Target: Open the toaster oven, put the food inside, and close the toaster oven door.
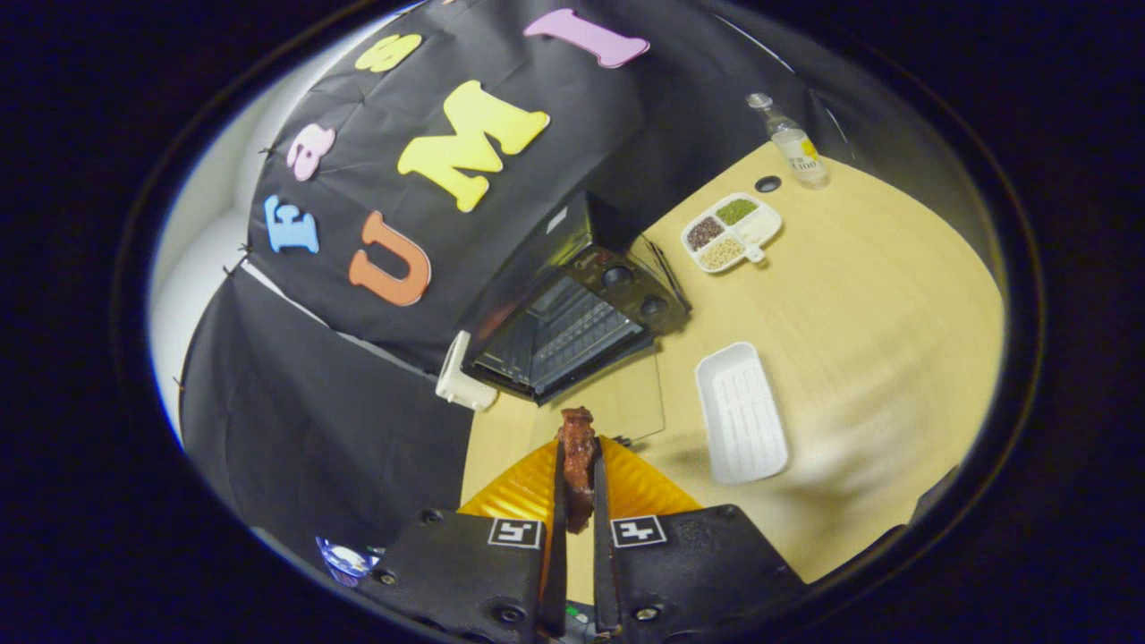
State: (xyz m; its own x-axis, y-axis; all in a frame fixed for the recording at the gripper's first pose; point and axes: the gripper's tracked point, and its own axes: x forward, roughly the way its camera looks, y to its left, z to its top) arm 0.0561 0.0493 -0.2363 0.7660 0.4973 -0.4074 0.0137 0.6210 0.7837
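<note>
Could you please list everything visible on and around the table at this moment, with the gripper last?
Toaster oven: one, black, at the table's back edge against the cloth wall, glass door folded down open, wire rack visible inside.
Food piece: one, reddish-brown, clamped between the fingers, in front of the open door.
White tray: one, oblong, empty, on the table beside the open door.
Divided dish: one, white, four compartments with dark, green, pale and tan contents, beyond the oven.
Bottle: one, clear, standing beyond the dish.
White object: one, at the oven's other side; cannot tell what.
Table: one, light wood.
Gripper: one, black with orange parts, both fingers pressing the food.
</note>
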